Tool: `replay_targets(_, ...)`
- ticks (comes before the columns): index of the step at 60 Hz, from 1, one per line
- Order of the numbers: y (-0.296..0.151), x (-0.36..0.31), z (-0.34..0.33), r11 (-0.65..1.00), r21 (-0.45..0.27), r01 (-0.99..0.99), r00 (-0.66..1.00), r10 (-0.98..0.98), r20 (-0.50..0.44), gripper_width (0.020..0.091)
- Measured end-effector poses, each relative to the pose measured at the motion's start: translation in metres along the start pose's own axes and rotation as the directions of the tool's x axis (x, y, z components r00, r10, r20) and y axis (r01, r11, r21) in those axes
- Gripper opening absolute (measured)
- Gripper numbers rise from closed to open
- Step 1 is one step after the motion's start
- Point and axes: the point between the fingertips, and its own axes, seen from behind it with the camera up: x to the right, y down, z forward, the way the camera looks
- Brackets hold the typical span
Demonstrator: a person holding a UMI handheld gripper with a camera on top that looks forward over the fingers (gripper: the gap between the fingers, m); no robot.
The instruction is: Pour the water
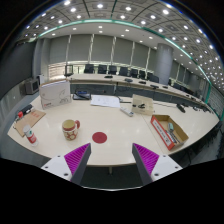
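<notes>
Gripper view — tongs (112, 160) open and empty, mug (70, 129) ahead to the left on pale surface (120, 125), red coaster (99, 138) just beside it — cardboard box (168, 131) right.

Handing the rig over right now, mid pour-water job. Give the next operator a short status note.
Gripper: open, empty, held above the near edge of the table.
Mug: upright on the table, ahead of the left finger, not gripped.
Red coaster: flat on the table, just ahead between the fingers, to the right of the mug, nothing on it.
Cardboard box: ahead of the right finger.
Done: nothing visible; no grasp made.
Left: locate a water container (I cannot pick one out here), grasp, then pour, probably into the mug.
</notes>
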Motion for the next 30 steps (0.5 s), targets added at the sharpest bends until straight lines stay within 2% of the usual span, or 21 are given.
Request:
replay_targets(10,0.001,-0.037,-0.001,1.000,-0.004,0.014,0.998,-0.013,0.057,0.0856)
replay_targets(20,0.007,-0.118,-0.001,0.999,-0.003,0.040,0.992,-0.039,0.124,0.0858)
replay_targets(30,0.021,-0.220,0.005,0.998,0.027,0.051,0.981,-0.055,0.186,0.0859)
